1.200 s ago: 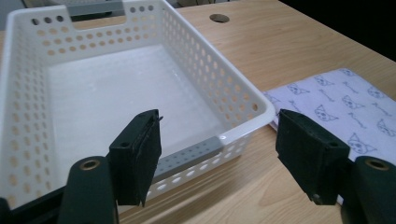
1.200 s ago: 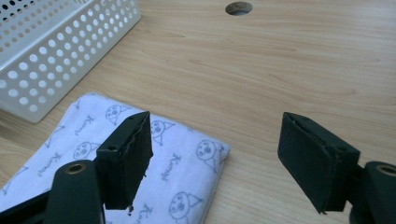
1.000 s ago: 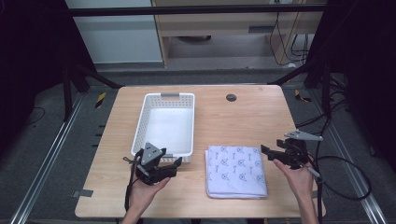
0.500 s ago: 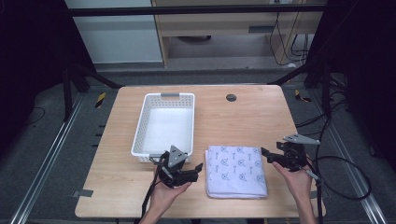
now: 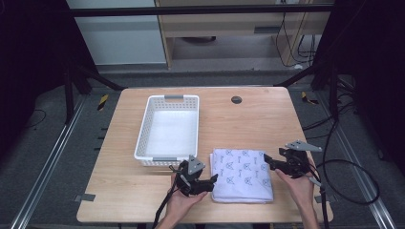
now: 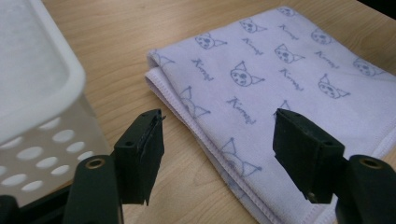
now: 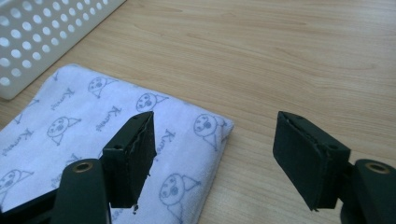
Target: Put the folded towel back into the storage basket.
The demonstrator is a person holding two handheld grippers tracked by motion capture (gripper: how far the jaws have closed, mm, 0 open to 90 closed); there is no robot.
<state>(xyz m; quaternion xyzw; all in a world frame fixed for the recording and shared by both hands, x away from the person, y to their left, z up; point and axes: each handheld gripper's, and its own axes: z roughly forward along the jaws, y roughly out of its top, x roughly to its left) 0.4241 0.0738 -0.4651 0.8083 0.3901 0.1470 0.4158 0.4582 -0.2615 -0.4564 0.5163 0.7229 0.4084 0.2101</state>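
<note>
A folded white towel [image 5: 243, 174] printed with small cat faces lies flat on my table [image 5: 248, 121], close to the near edge and a little toward the right half. My left tongs [image 5: 210, 181] sit at the towel's left edge, near its near-left corner, with the jaws spread wide and nothing between them. In the left gripper view, one jaw stands over bare wood beside the towel's hemmed edge and the other over the cloth itself; whether either touches I cannot tell. My right tongs [image 5: 271, 161] are at the towel's right edge, by its far-right corner, also spread wide and empty. In the right gripper view, one jaw hangs over the printed cloth and the other over bare wood just past that corner. So the towel lies between my two tongs, each straddling one side edge. A white perforated basket [image 5: 168, 129] stands on the left half of the table, its near rim just beyond my left tongs and near the towel's far-left corner.
</note>
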